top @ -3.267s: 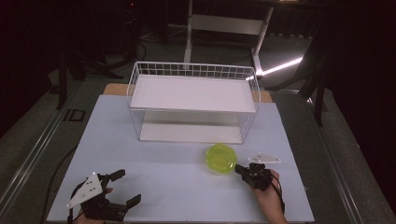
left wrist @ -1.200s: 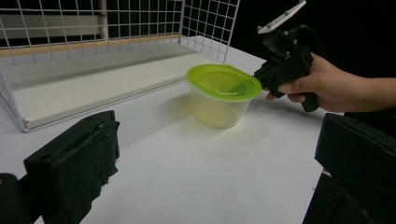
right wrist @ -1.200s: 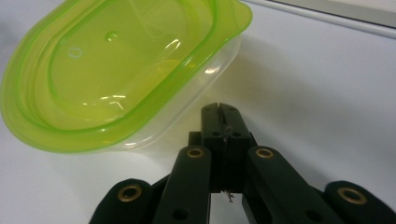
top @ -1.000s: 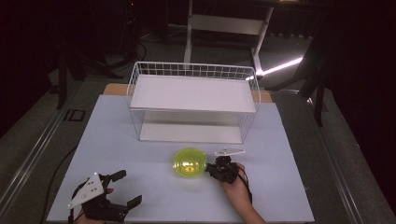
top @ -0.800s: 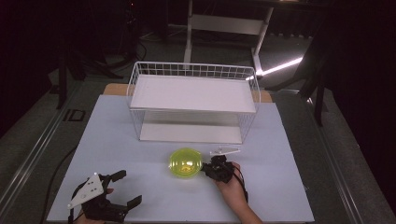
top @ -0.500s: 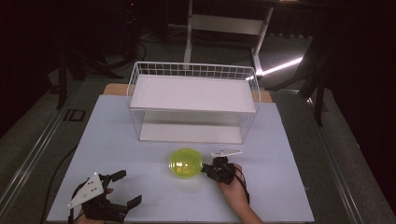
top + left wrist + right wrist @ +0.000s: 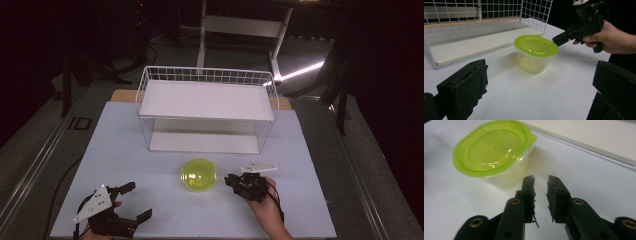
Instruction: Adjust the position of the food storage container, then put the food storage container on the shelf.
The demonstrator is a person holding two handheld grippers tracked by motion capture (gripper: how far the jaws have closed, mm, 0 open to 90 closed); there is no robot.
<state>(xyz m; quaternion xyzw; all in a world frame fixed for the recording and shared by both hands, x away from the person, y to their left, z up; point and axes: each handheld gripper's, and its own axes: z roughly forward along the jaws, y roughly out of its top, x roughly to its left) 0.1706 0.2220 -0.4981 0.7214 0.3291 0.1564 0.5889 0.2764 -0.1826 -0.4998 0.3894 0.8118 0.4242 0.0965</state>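
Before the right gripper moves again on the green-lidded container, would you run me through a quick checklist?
1. Lid seated on container: ok, as far as it shows.
2. Container upright on table: ok.
3. Right gripper free of the container: ok, narrow gap between jaws, nothing in it.
4. Left gripper out of the way: ok, open, near the front edge.
5. Wire rack shelves free: ok.
6. Container contents: cannot tell.

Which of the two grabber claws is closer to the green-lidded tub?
The right gripper, just beside the tub, jaws slightly apart and holding nothing. The left gripper sits wide open farther off, near the table's front-left corner.
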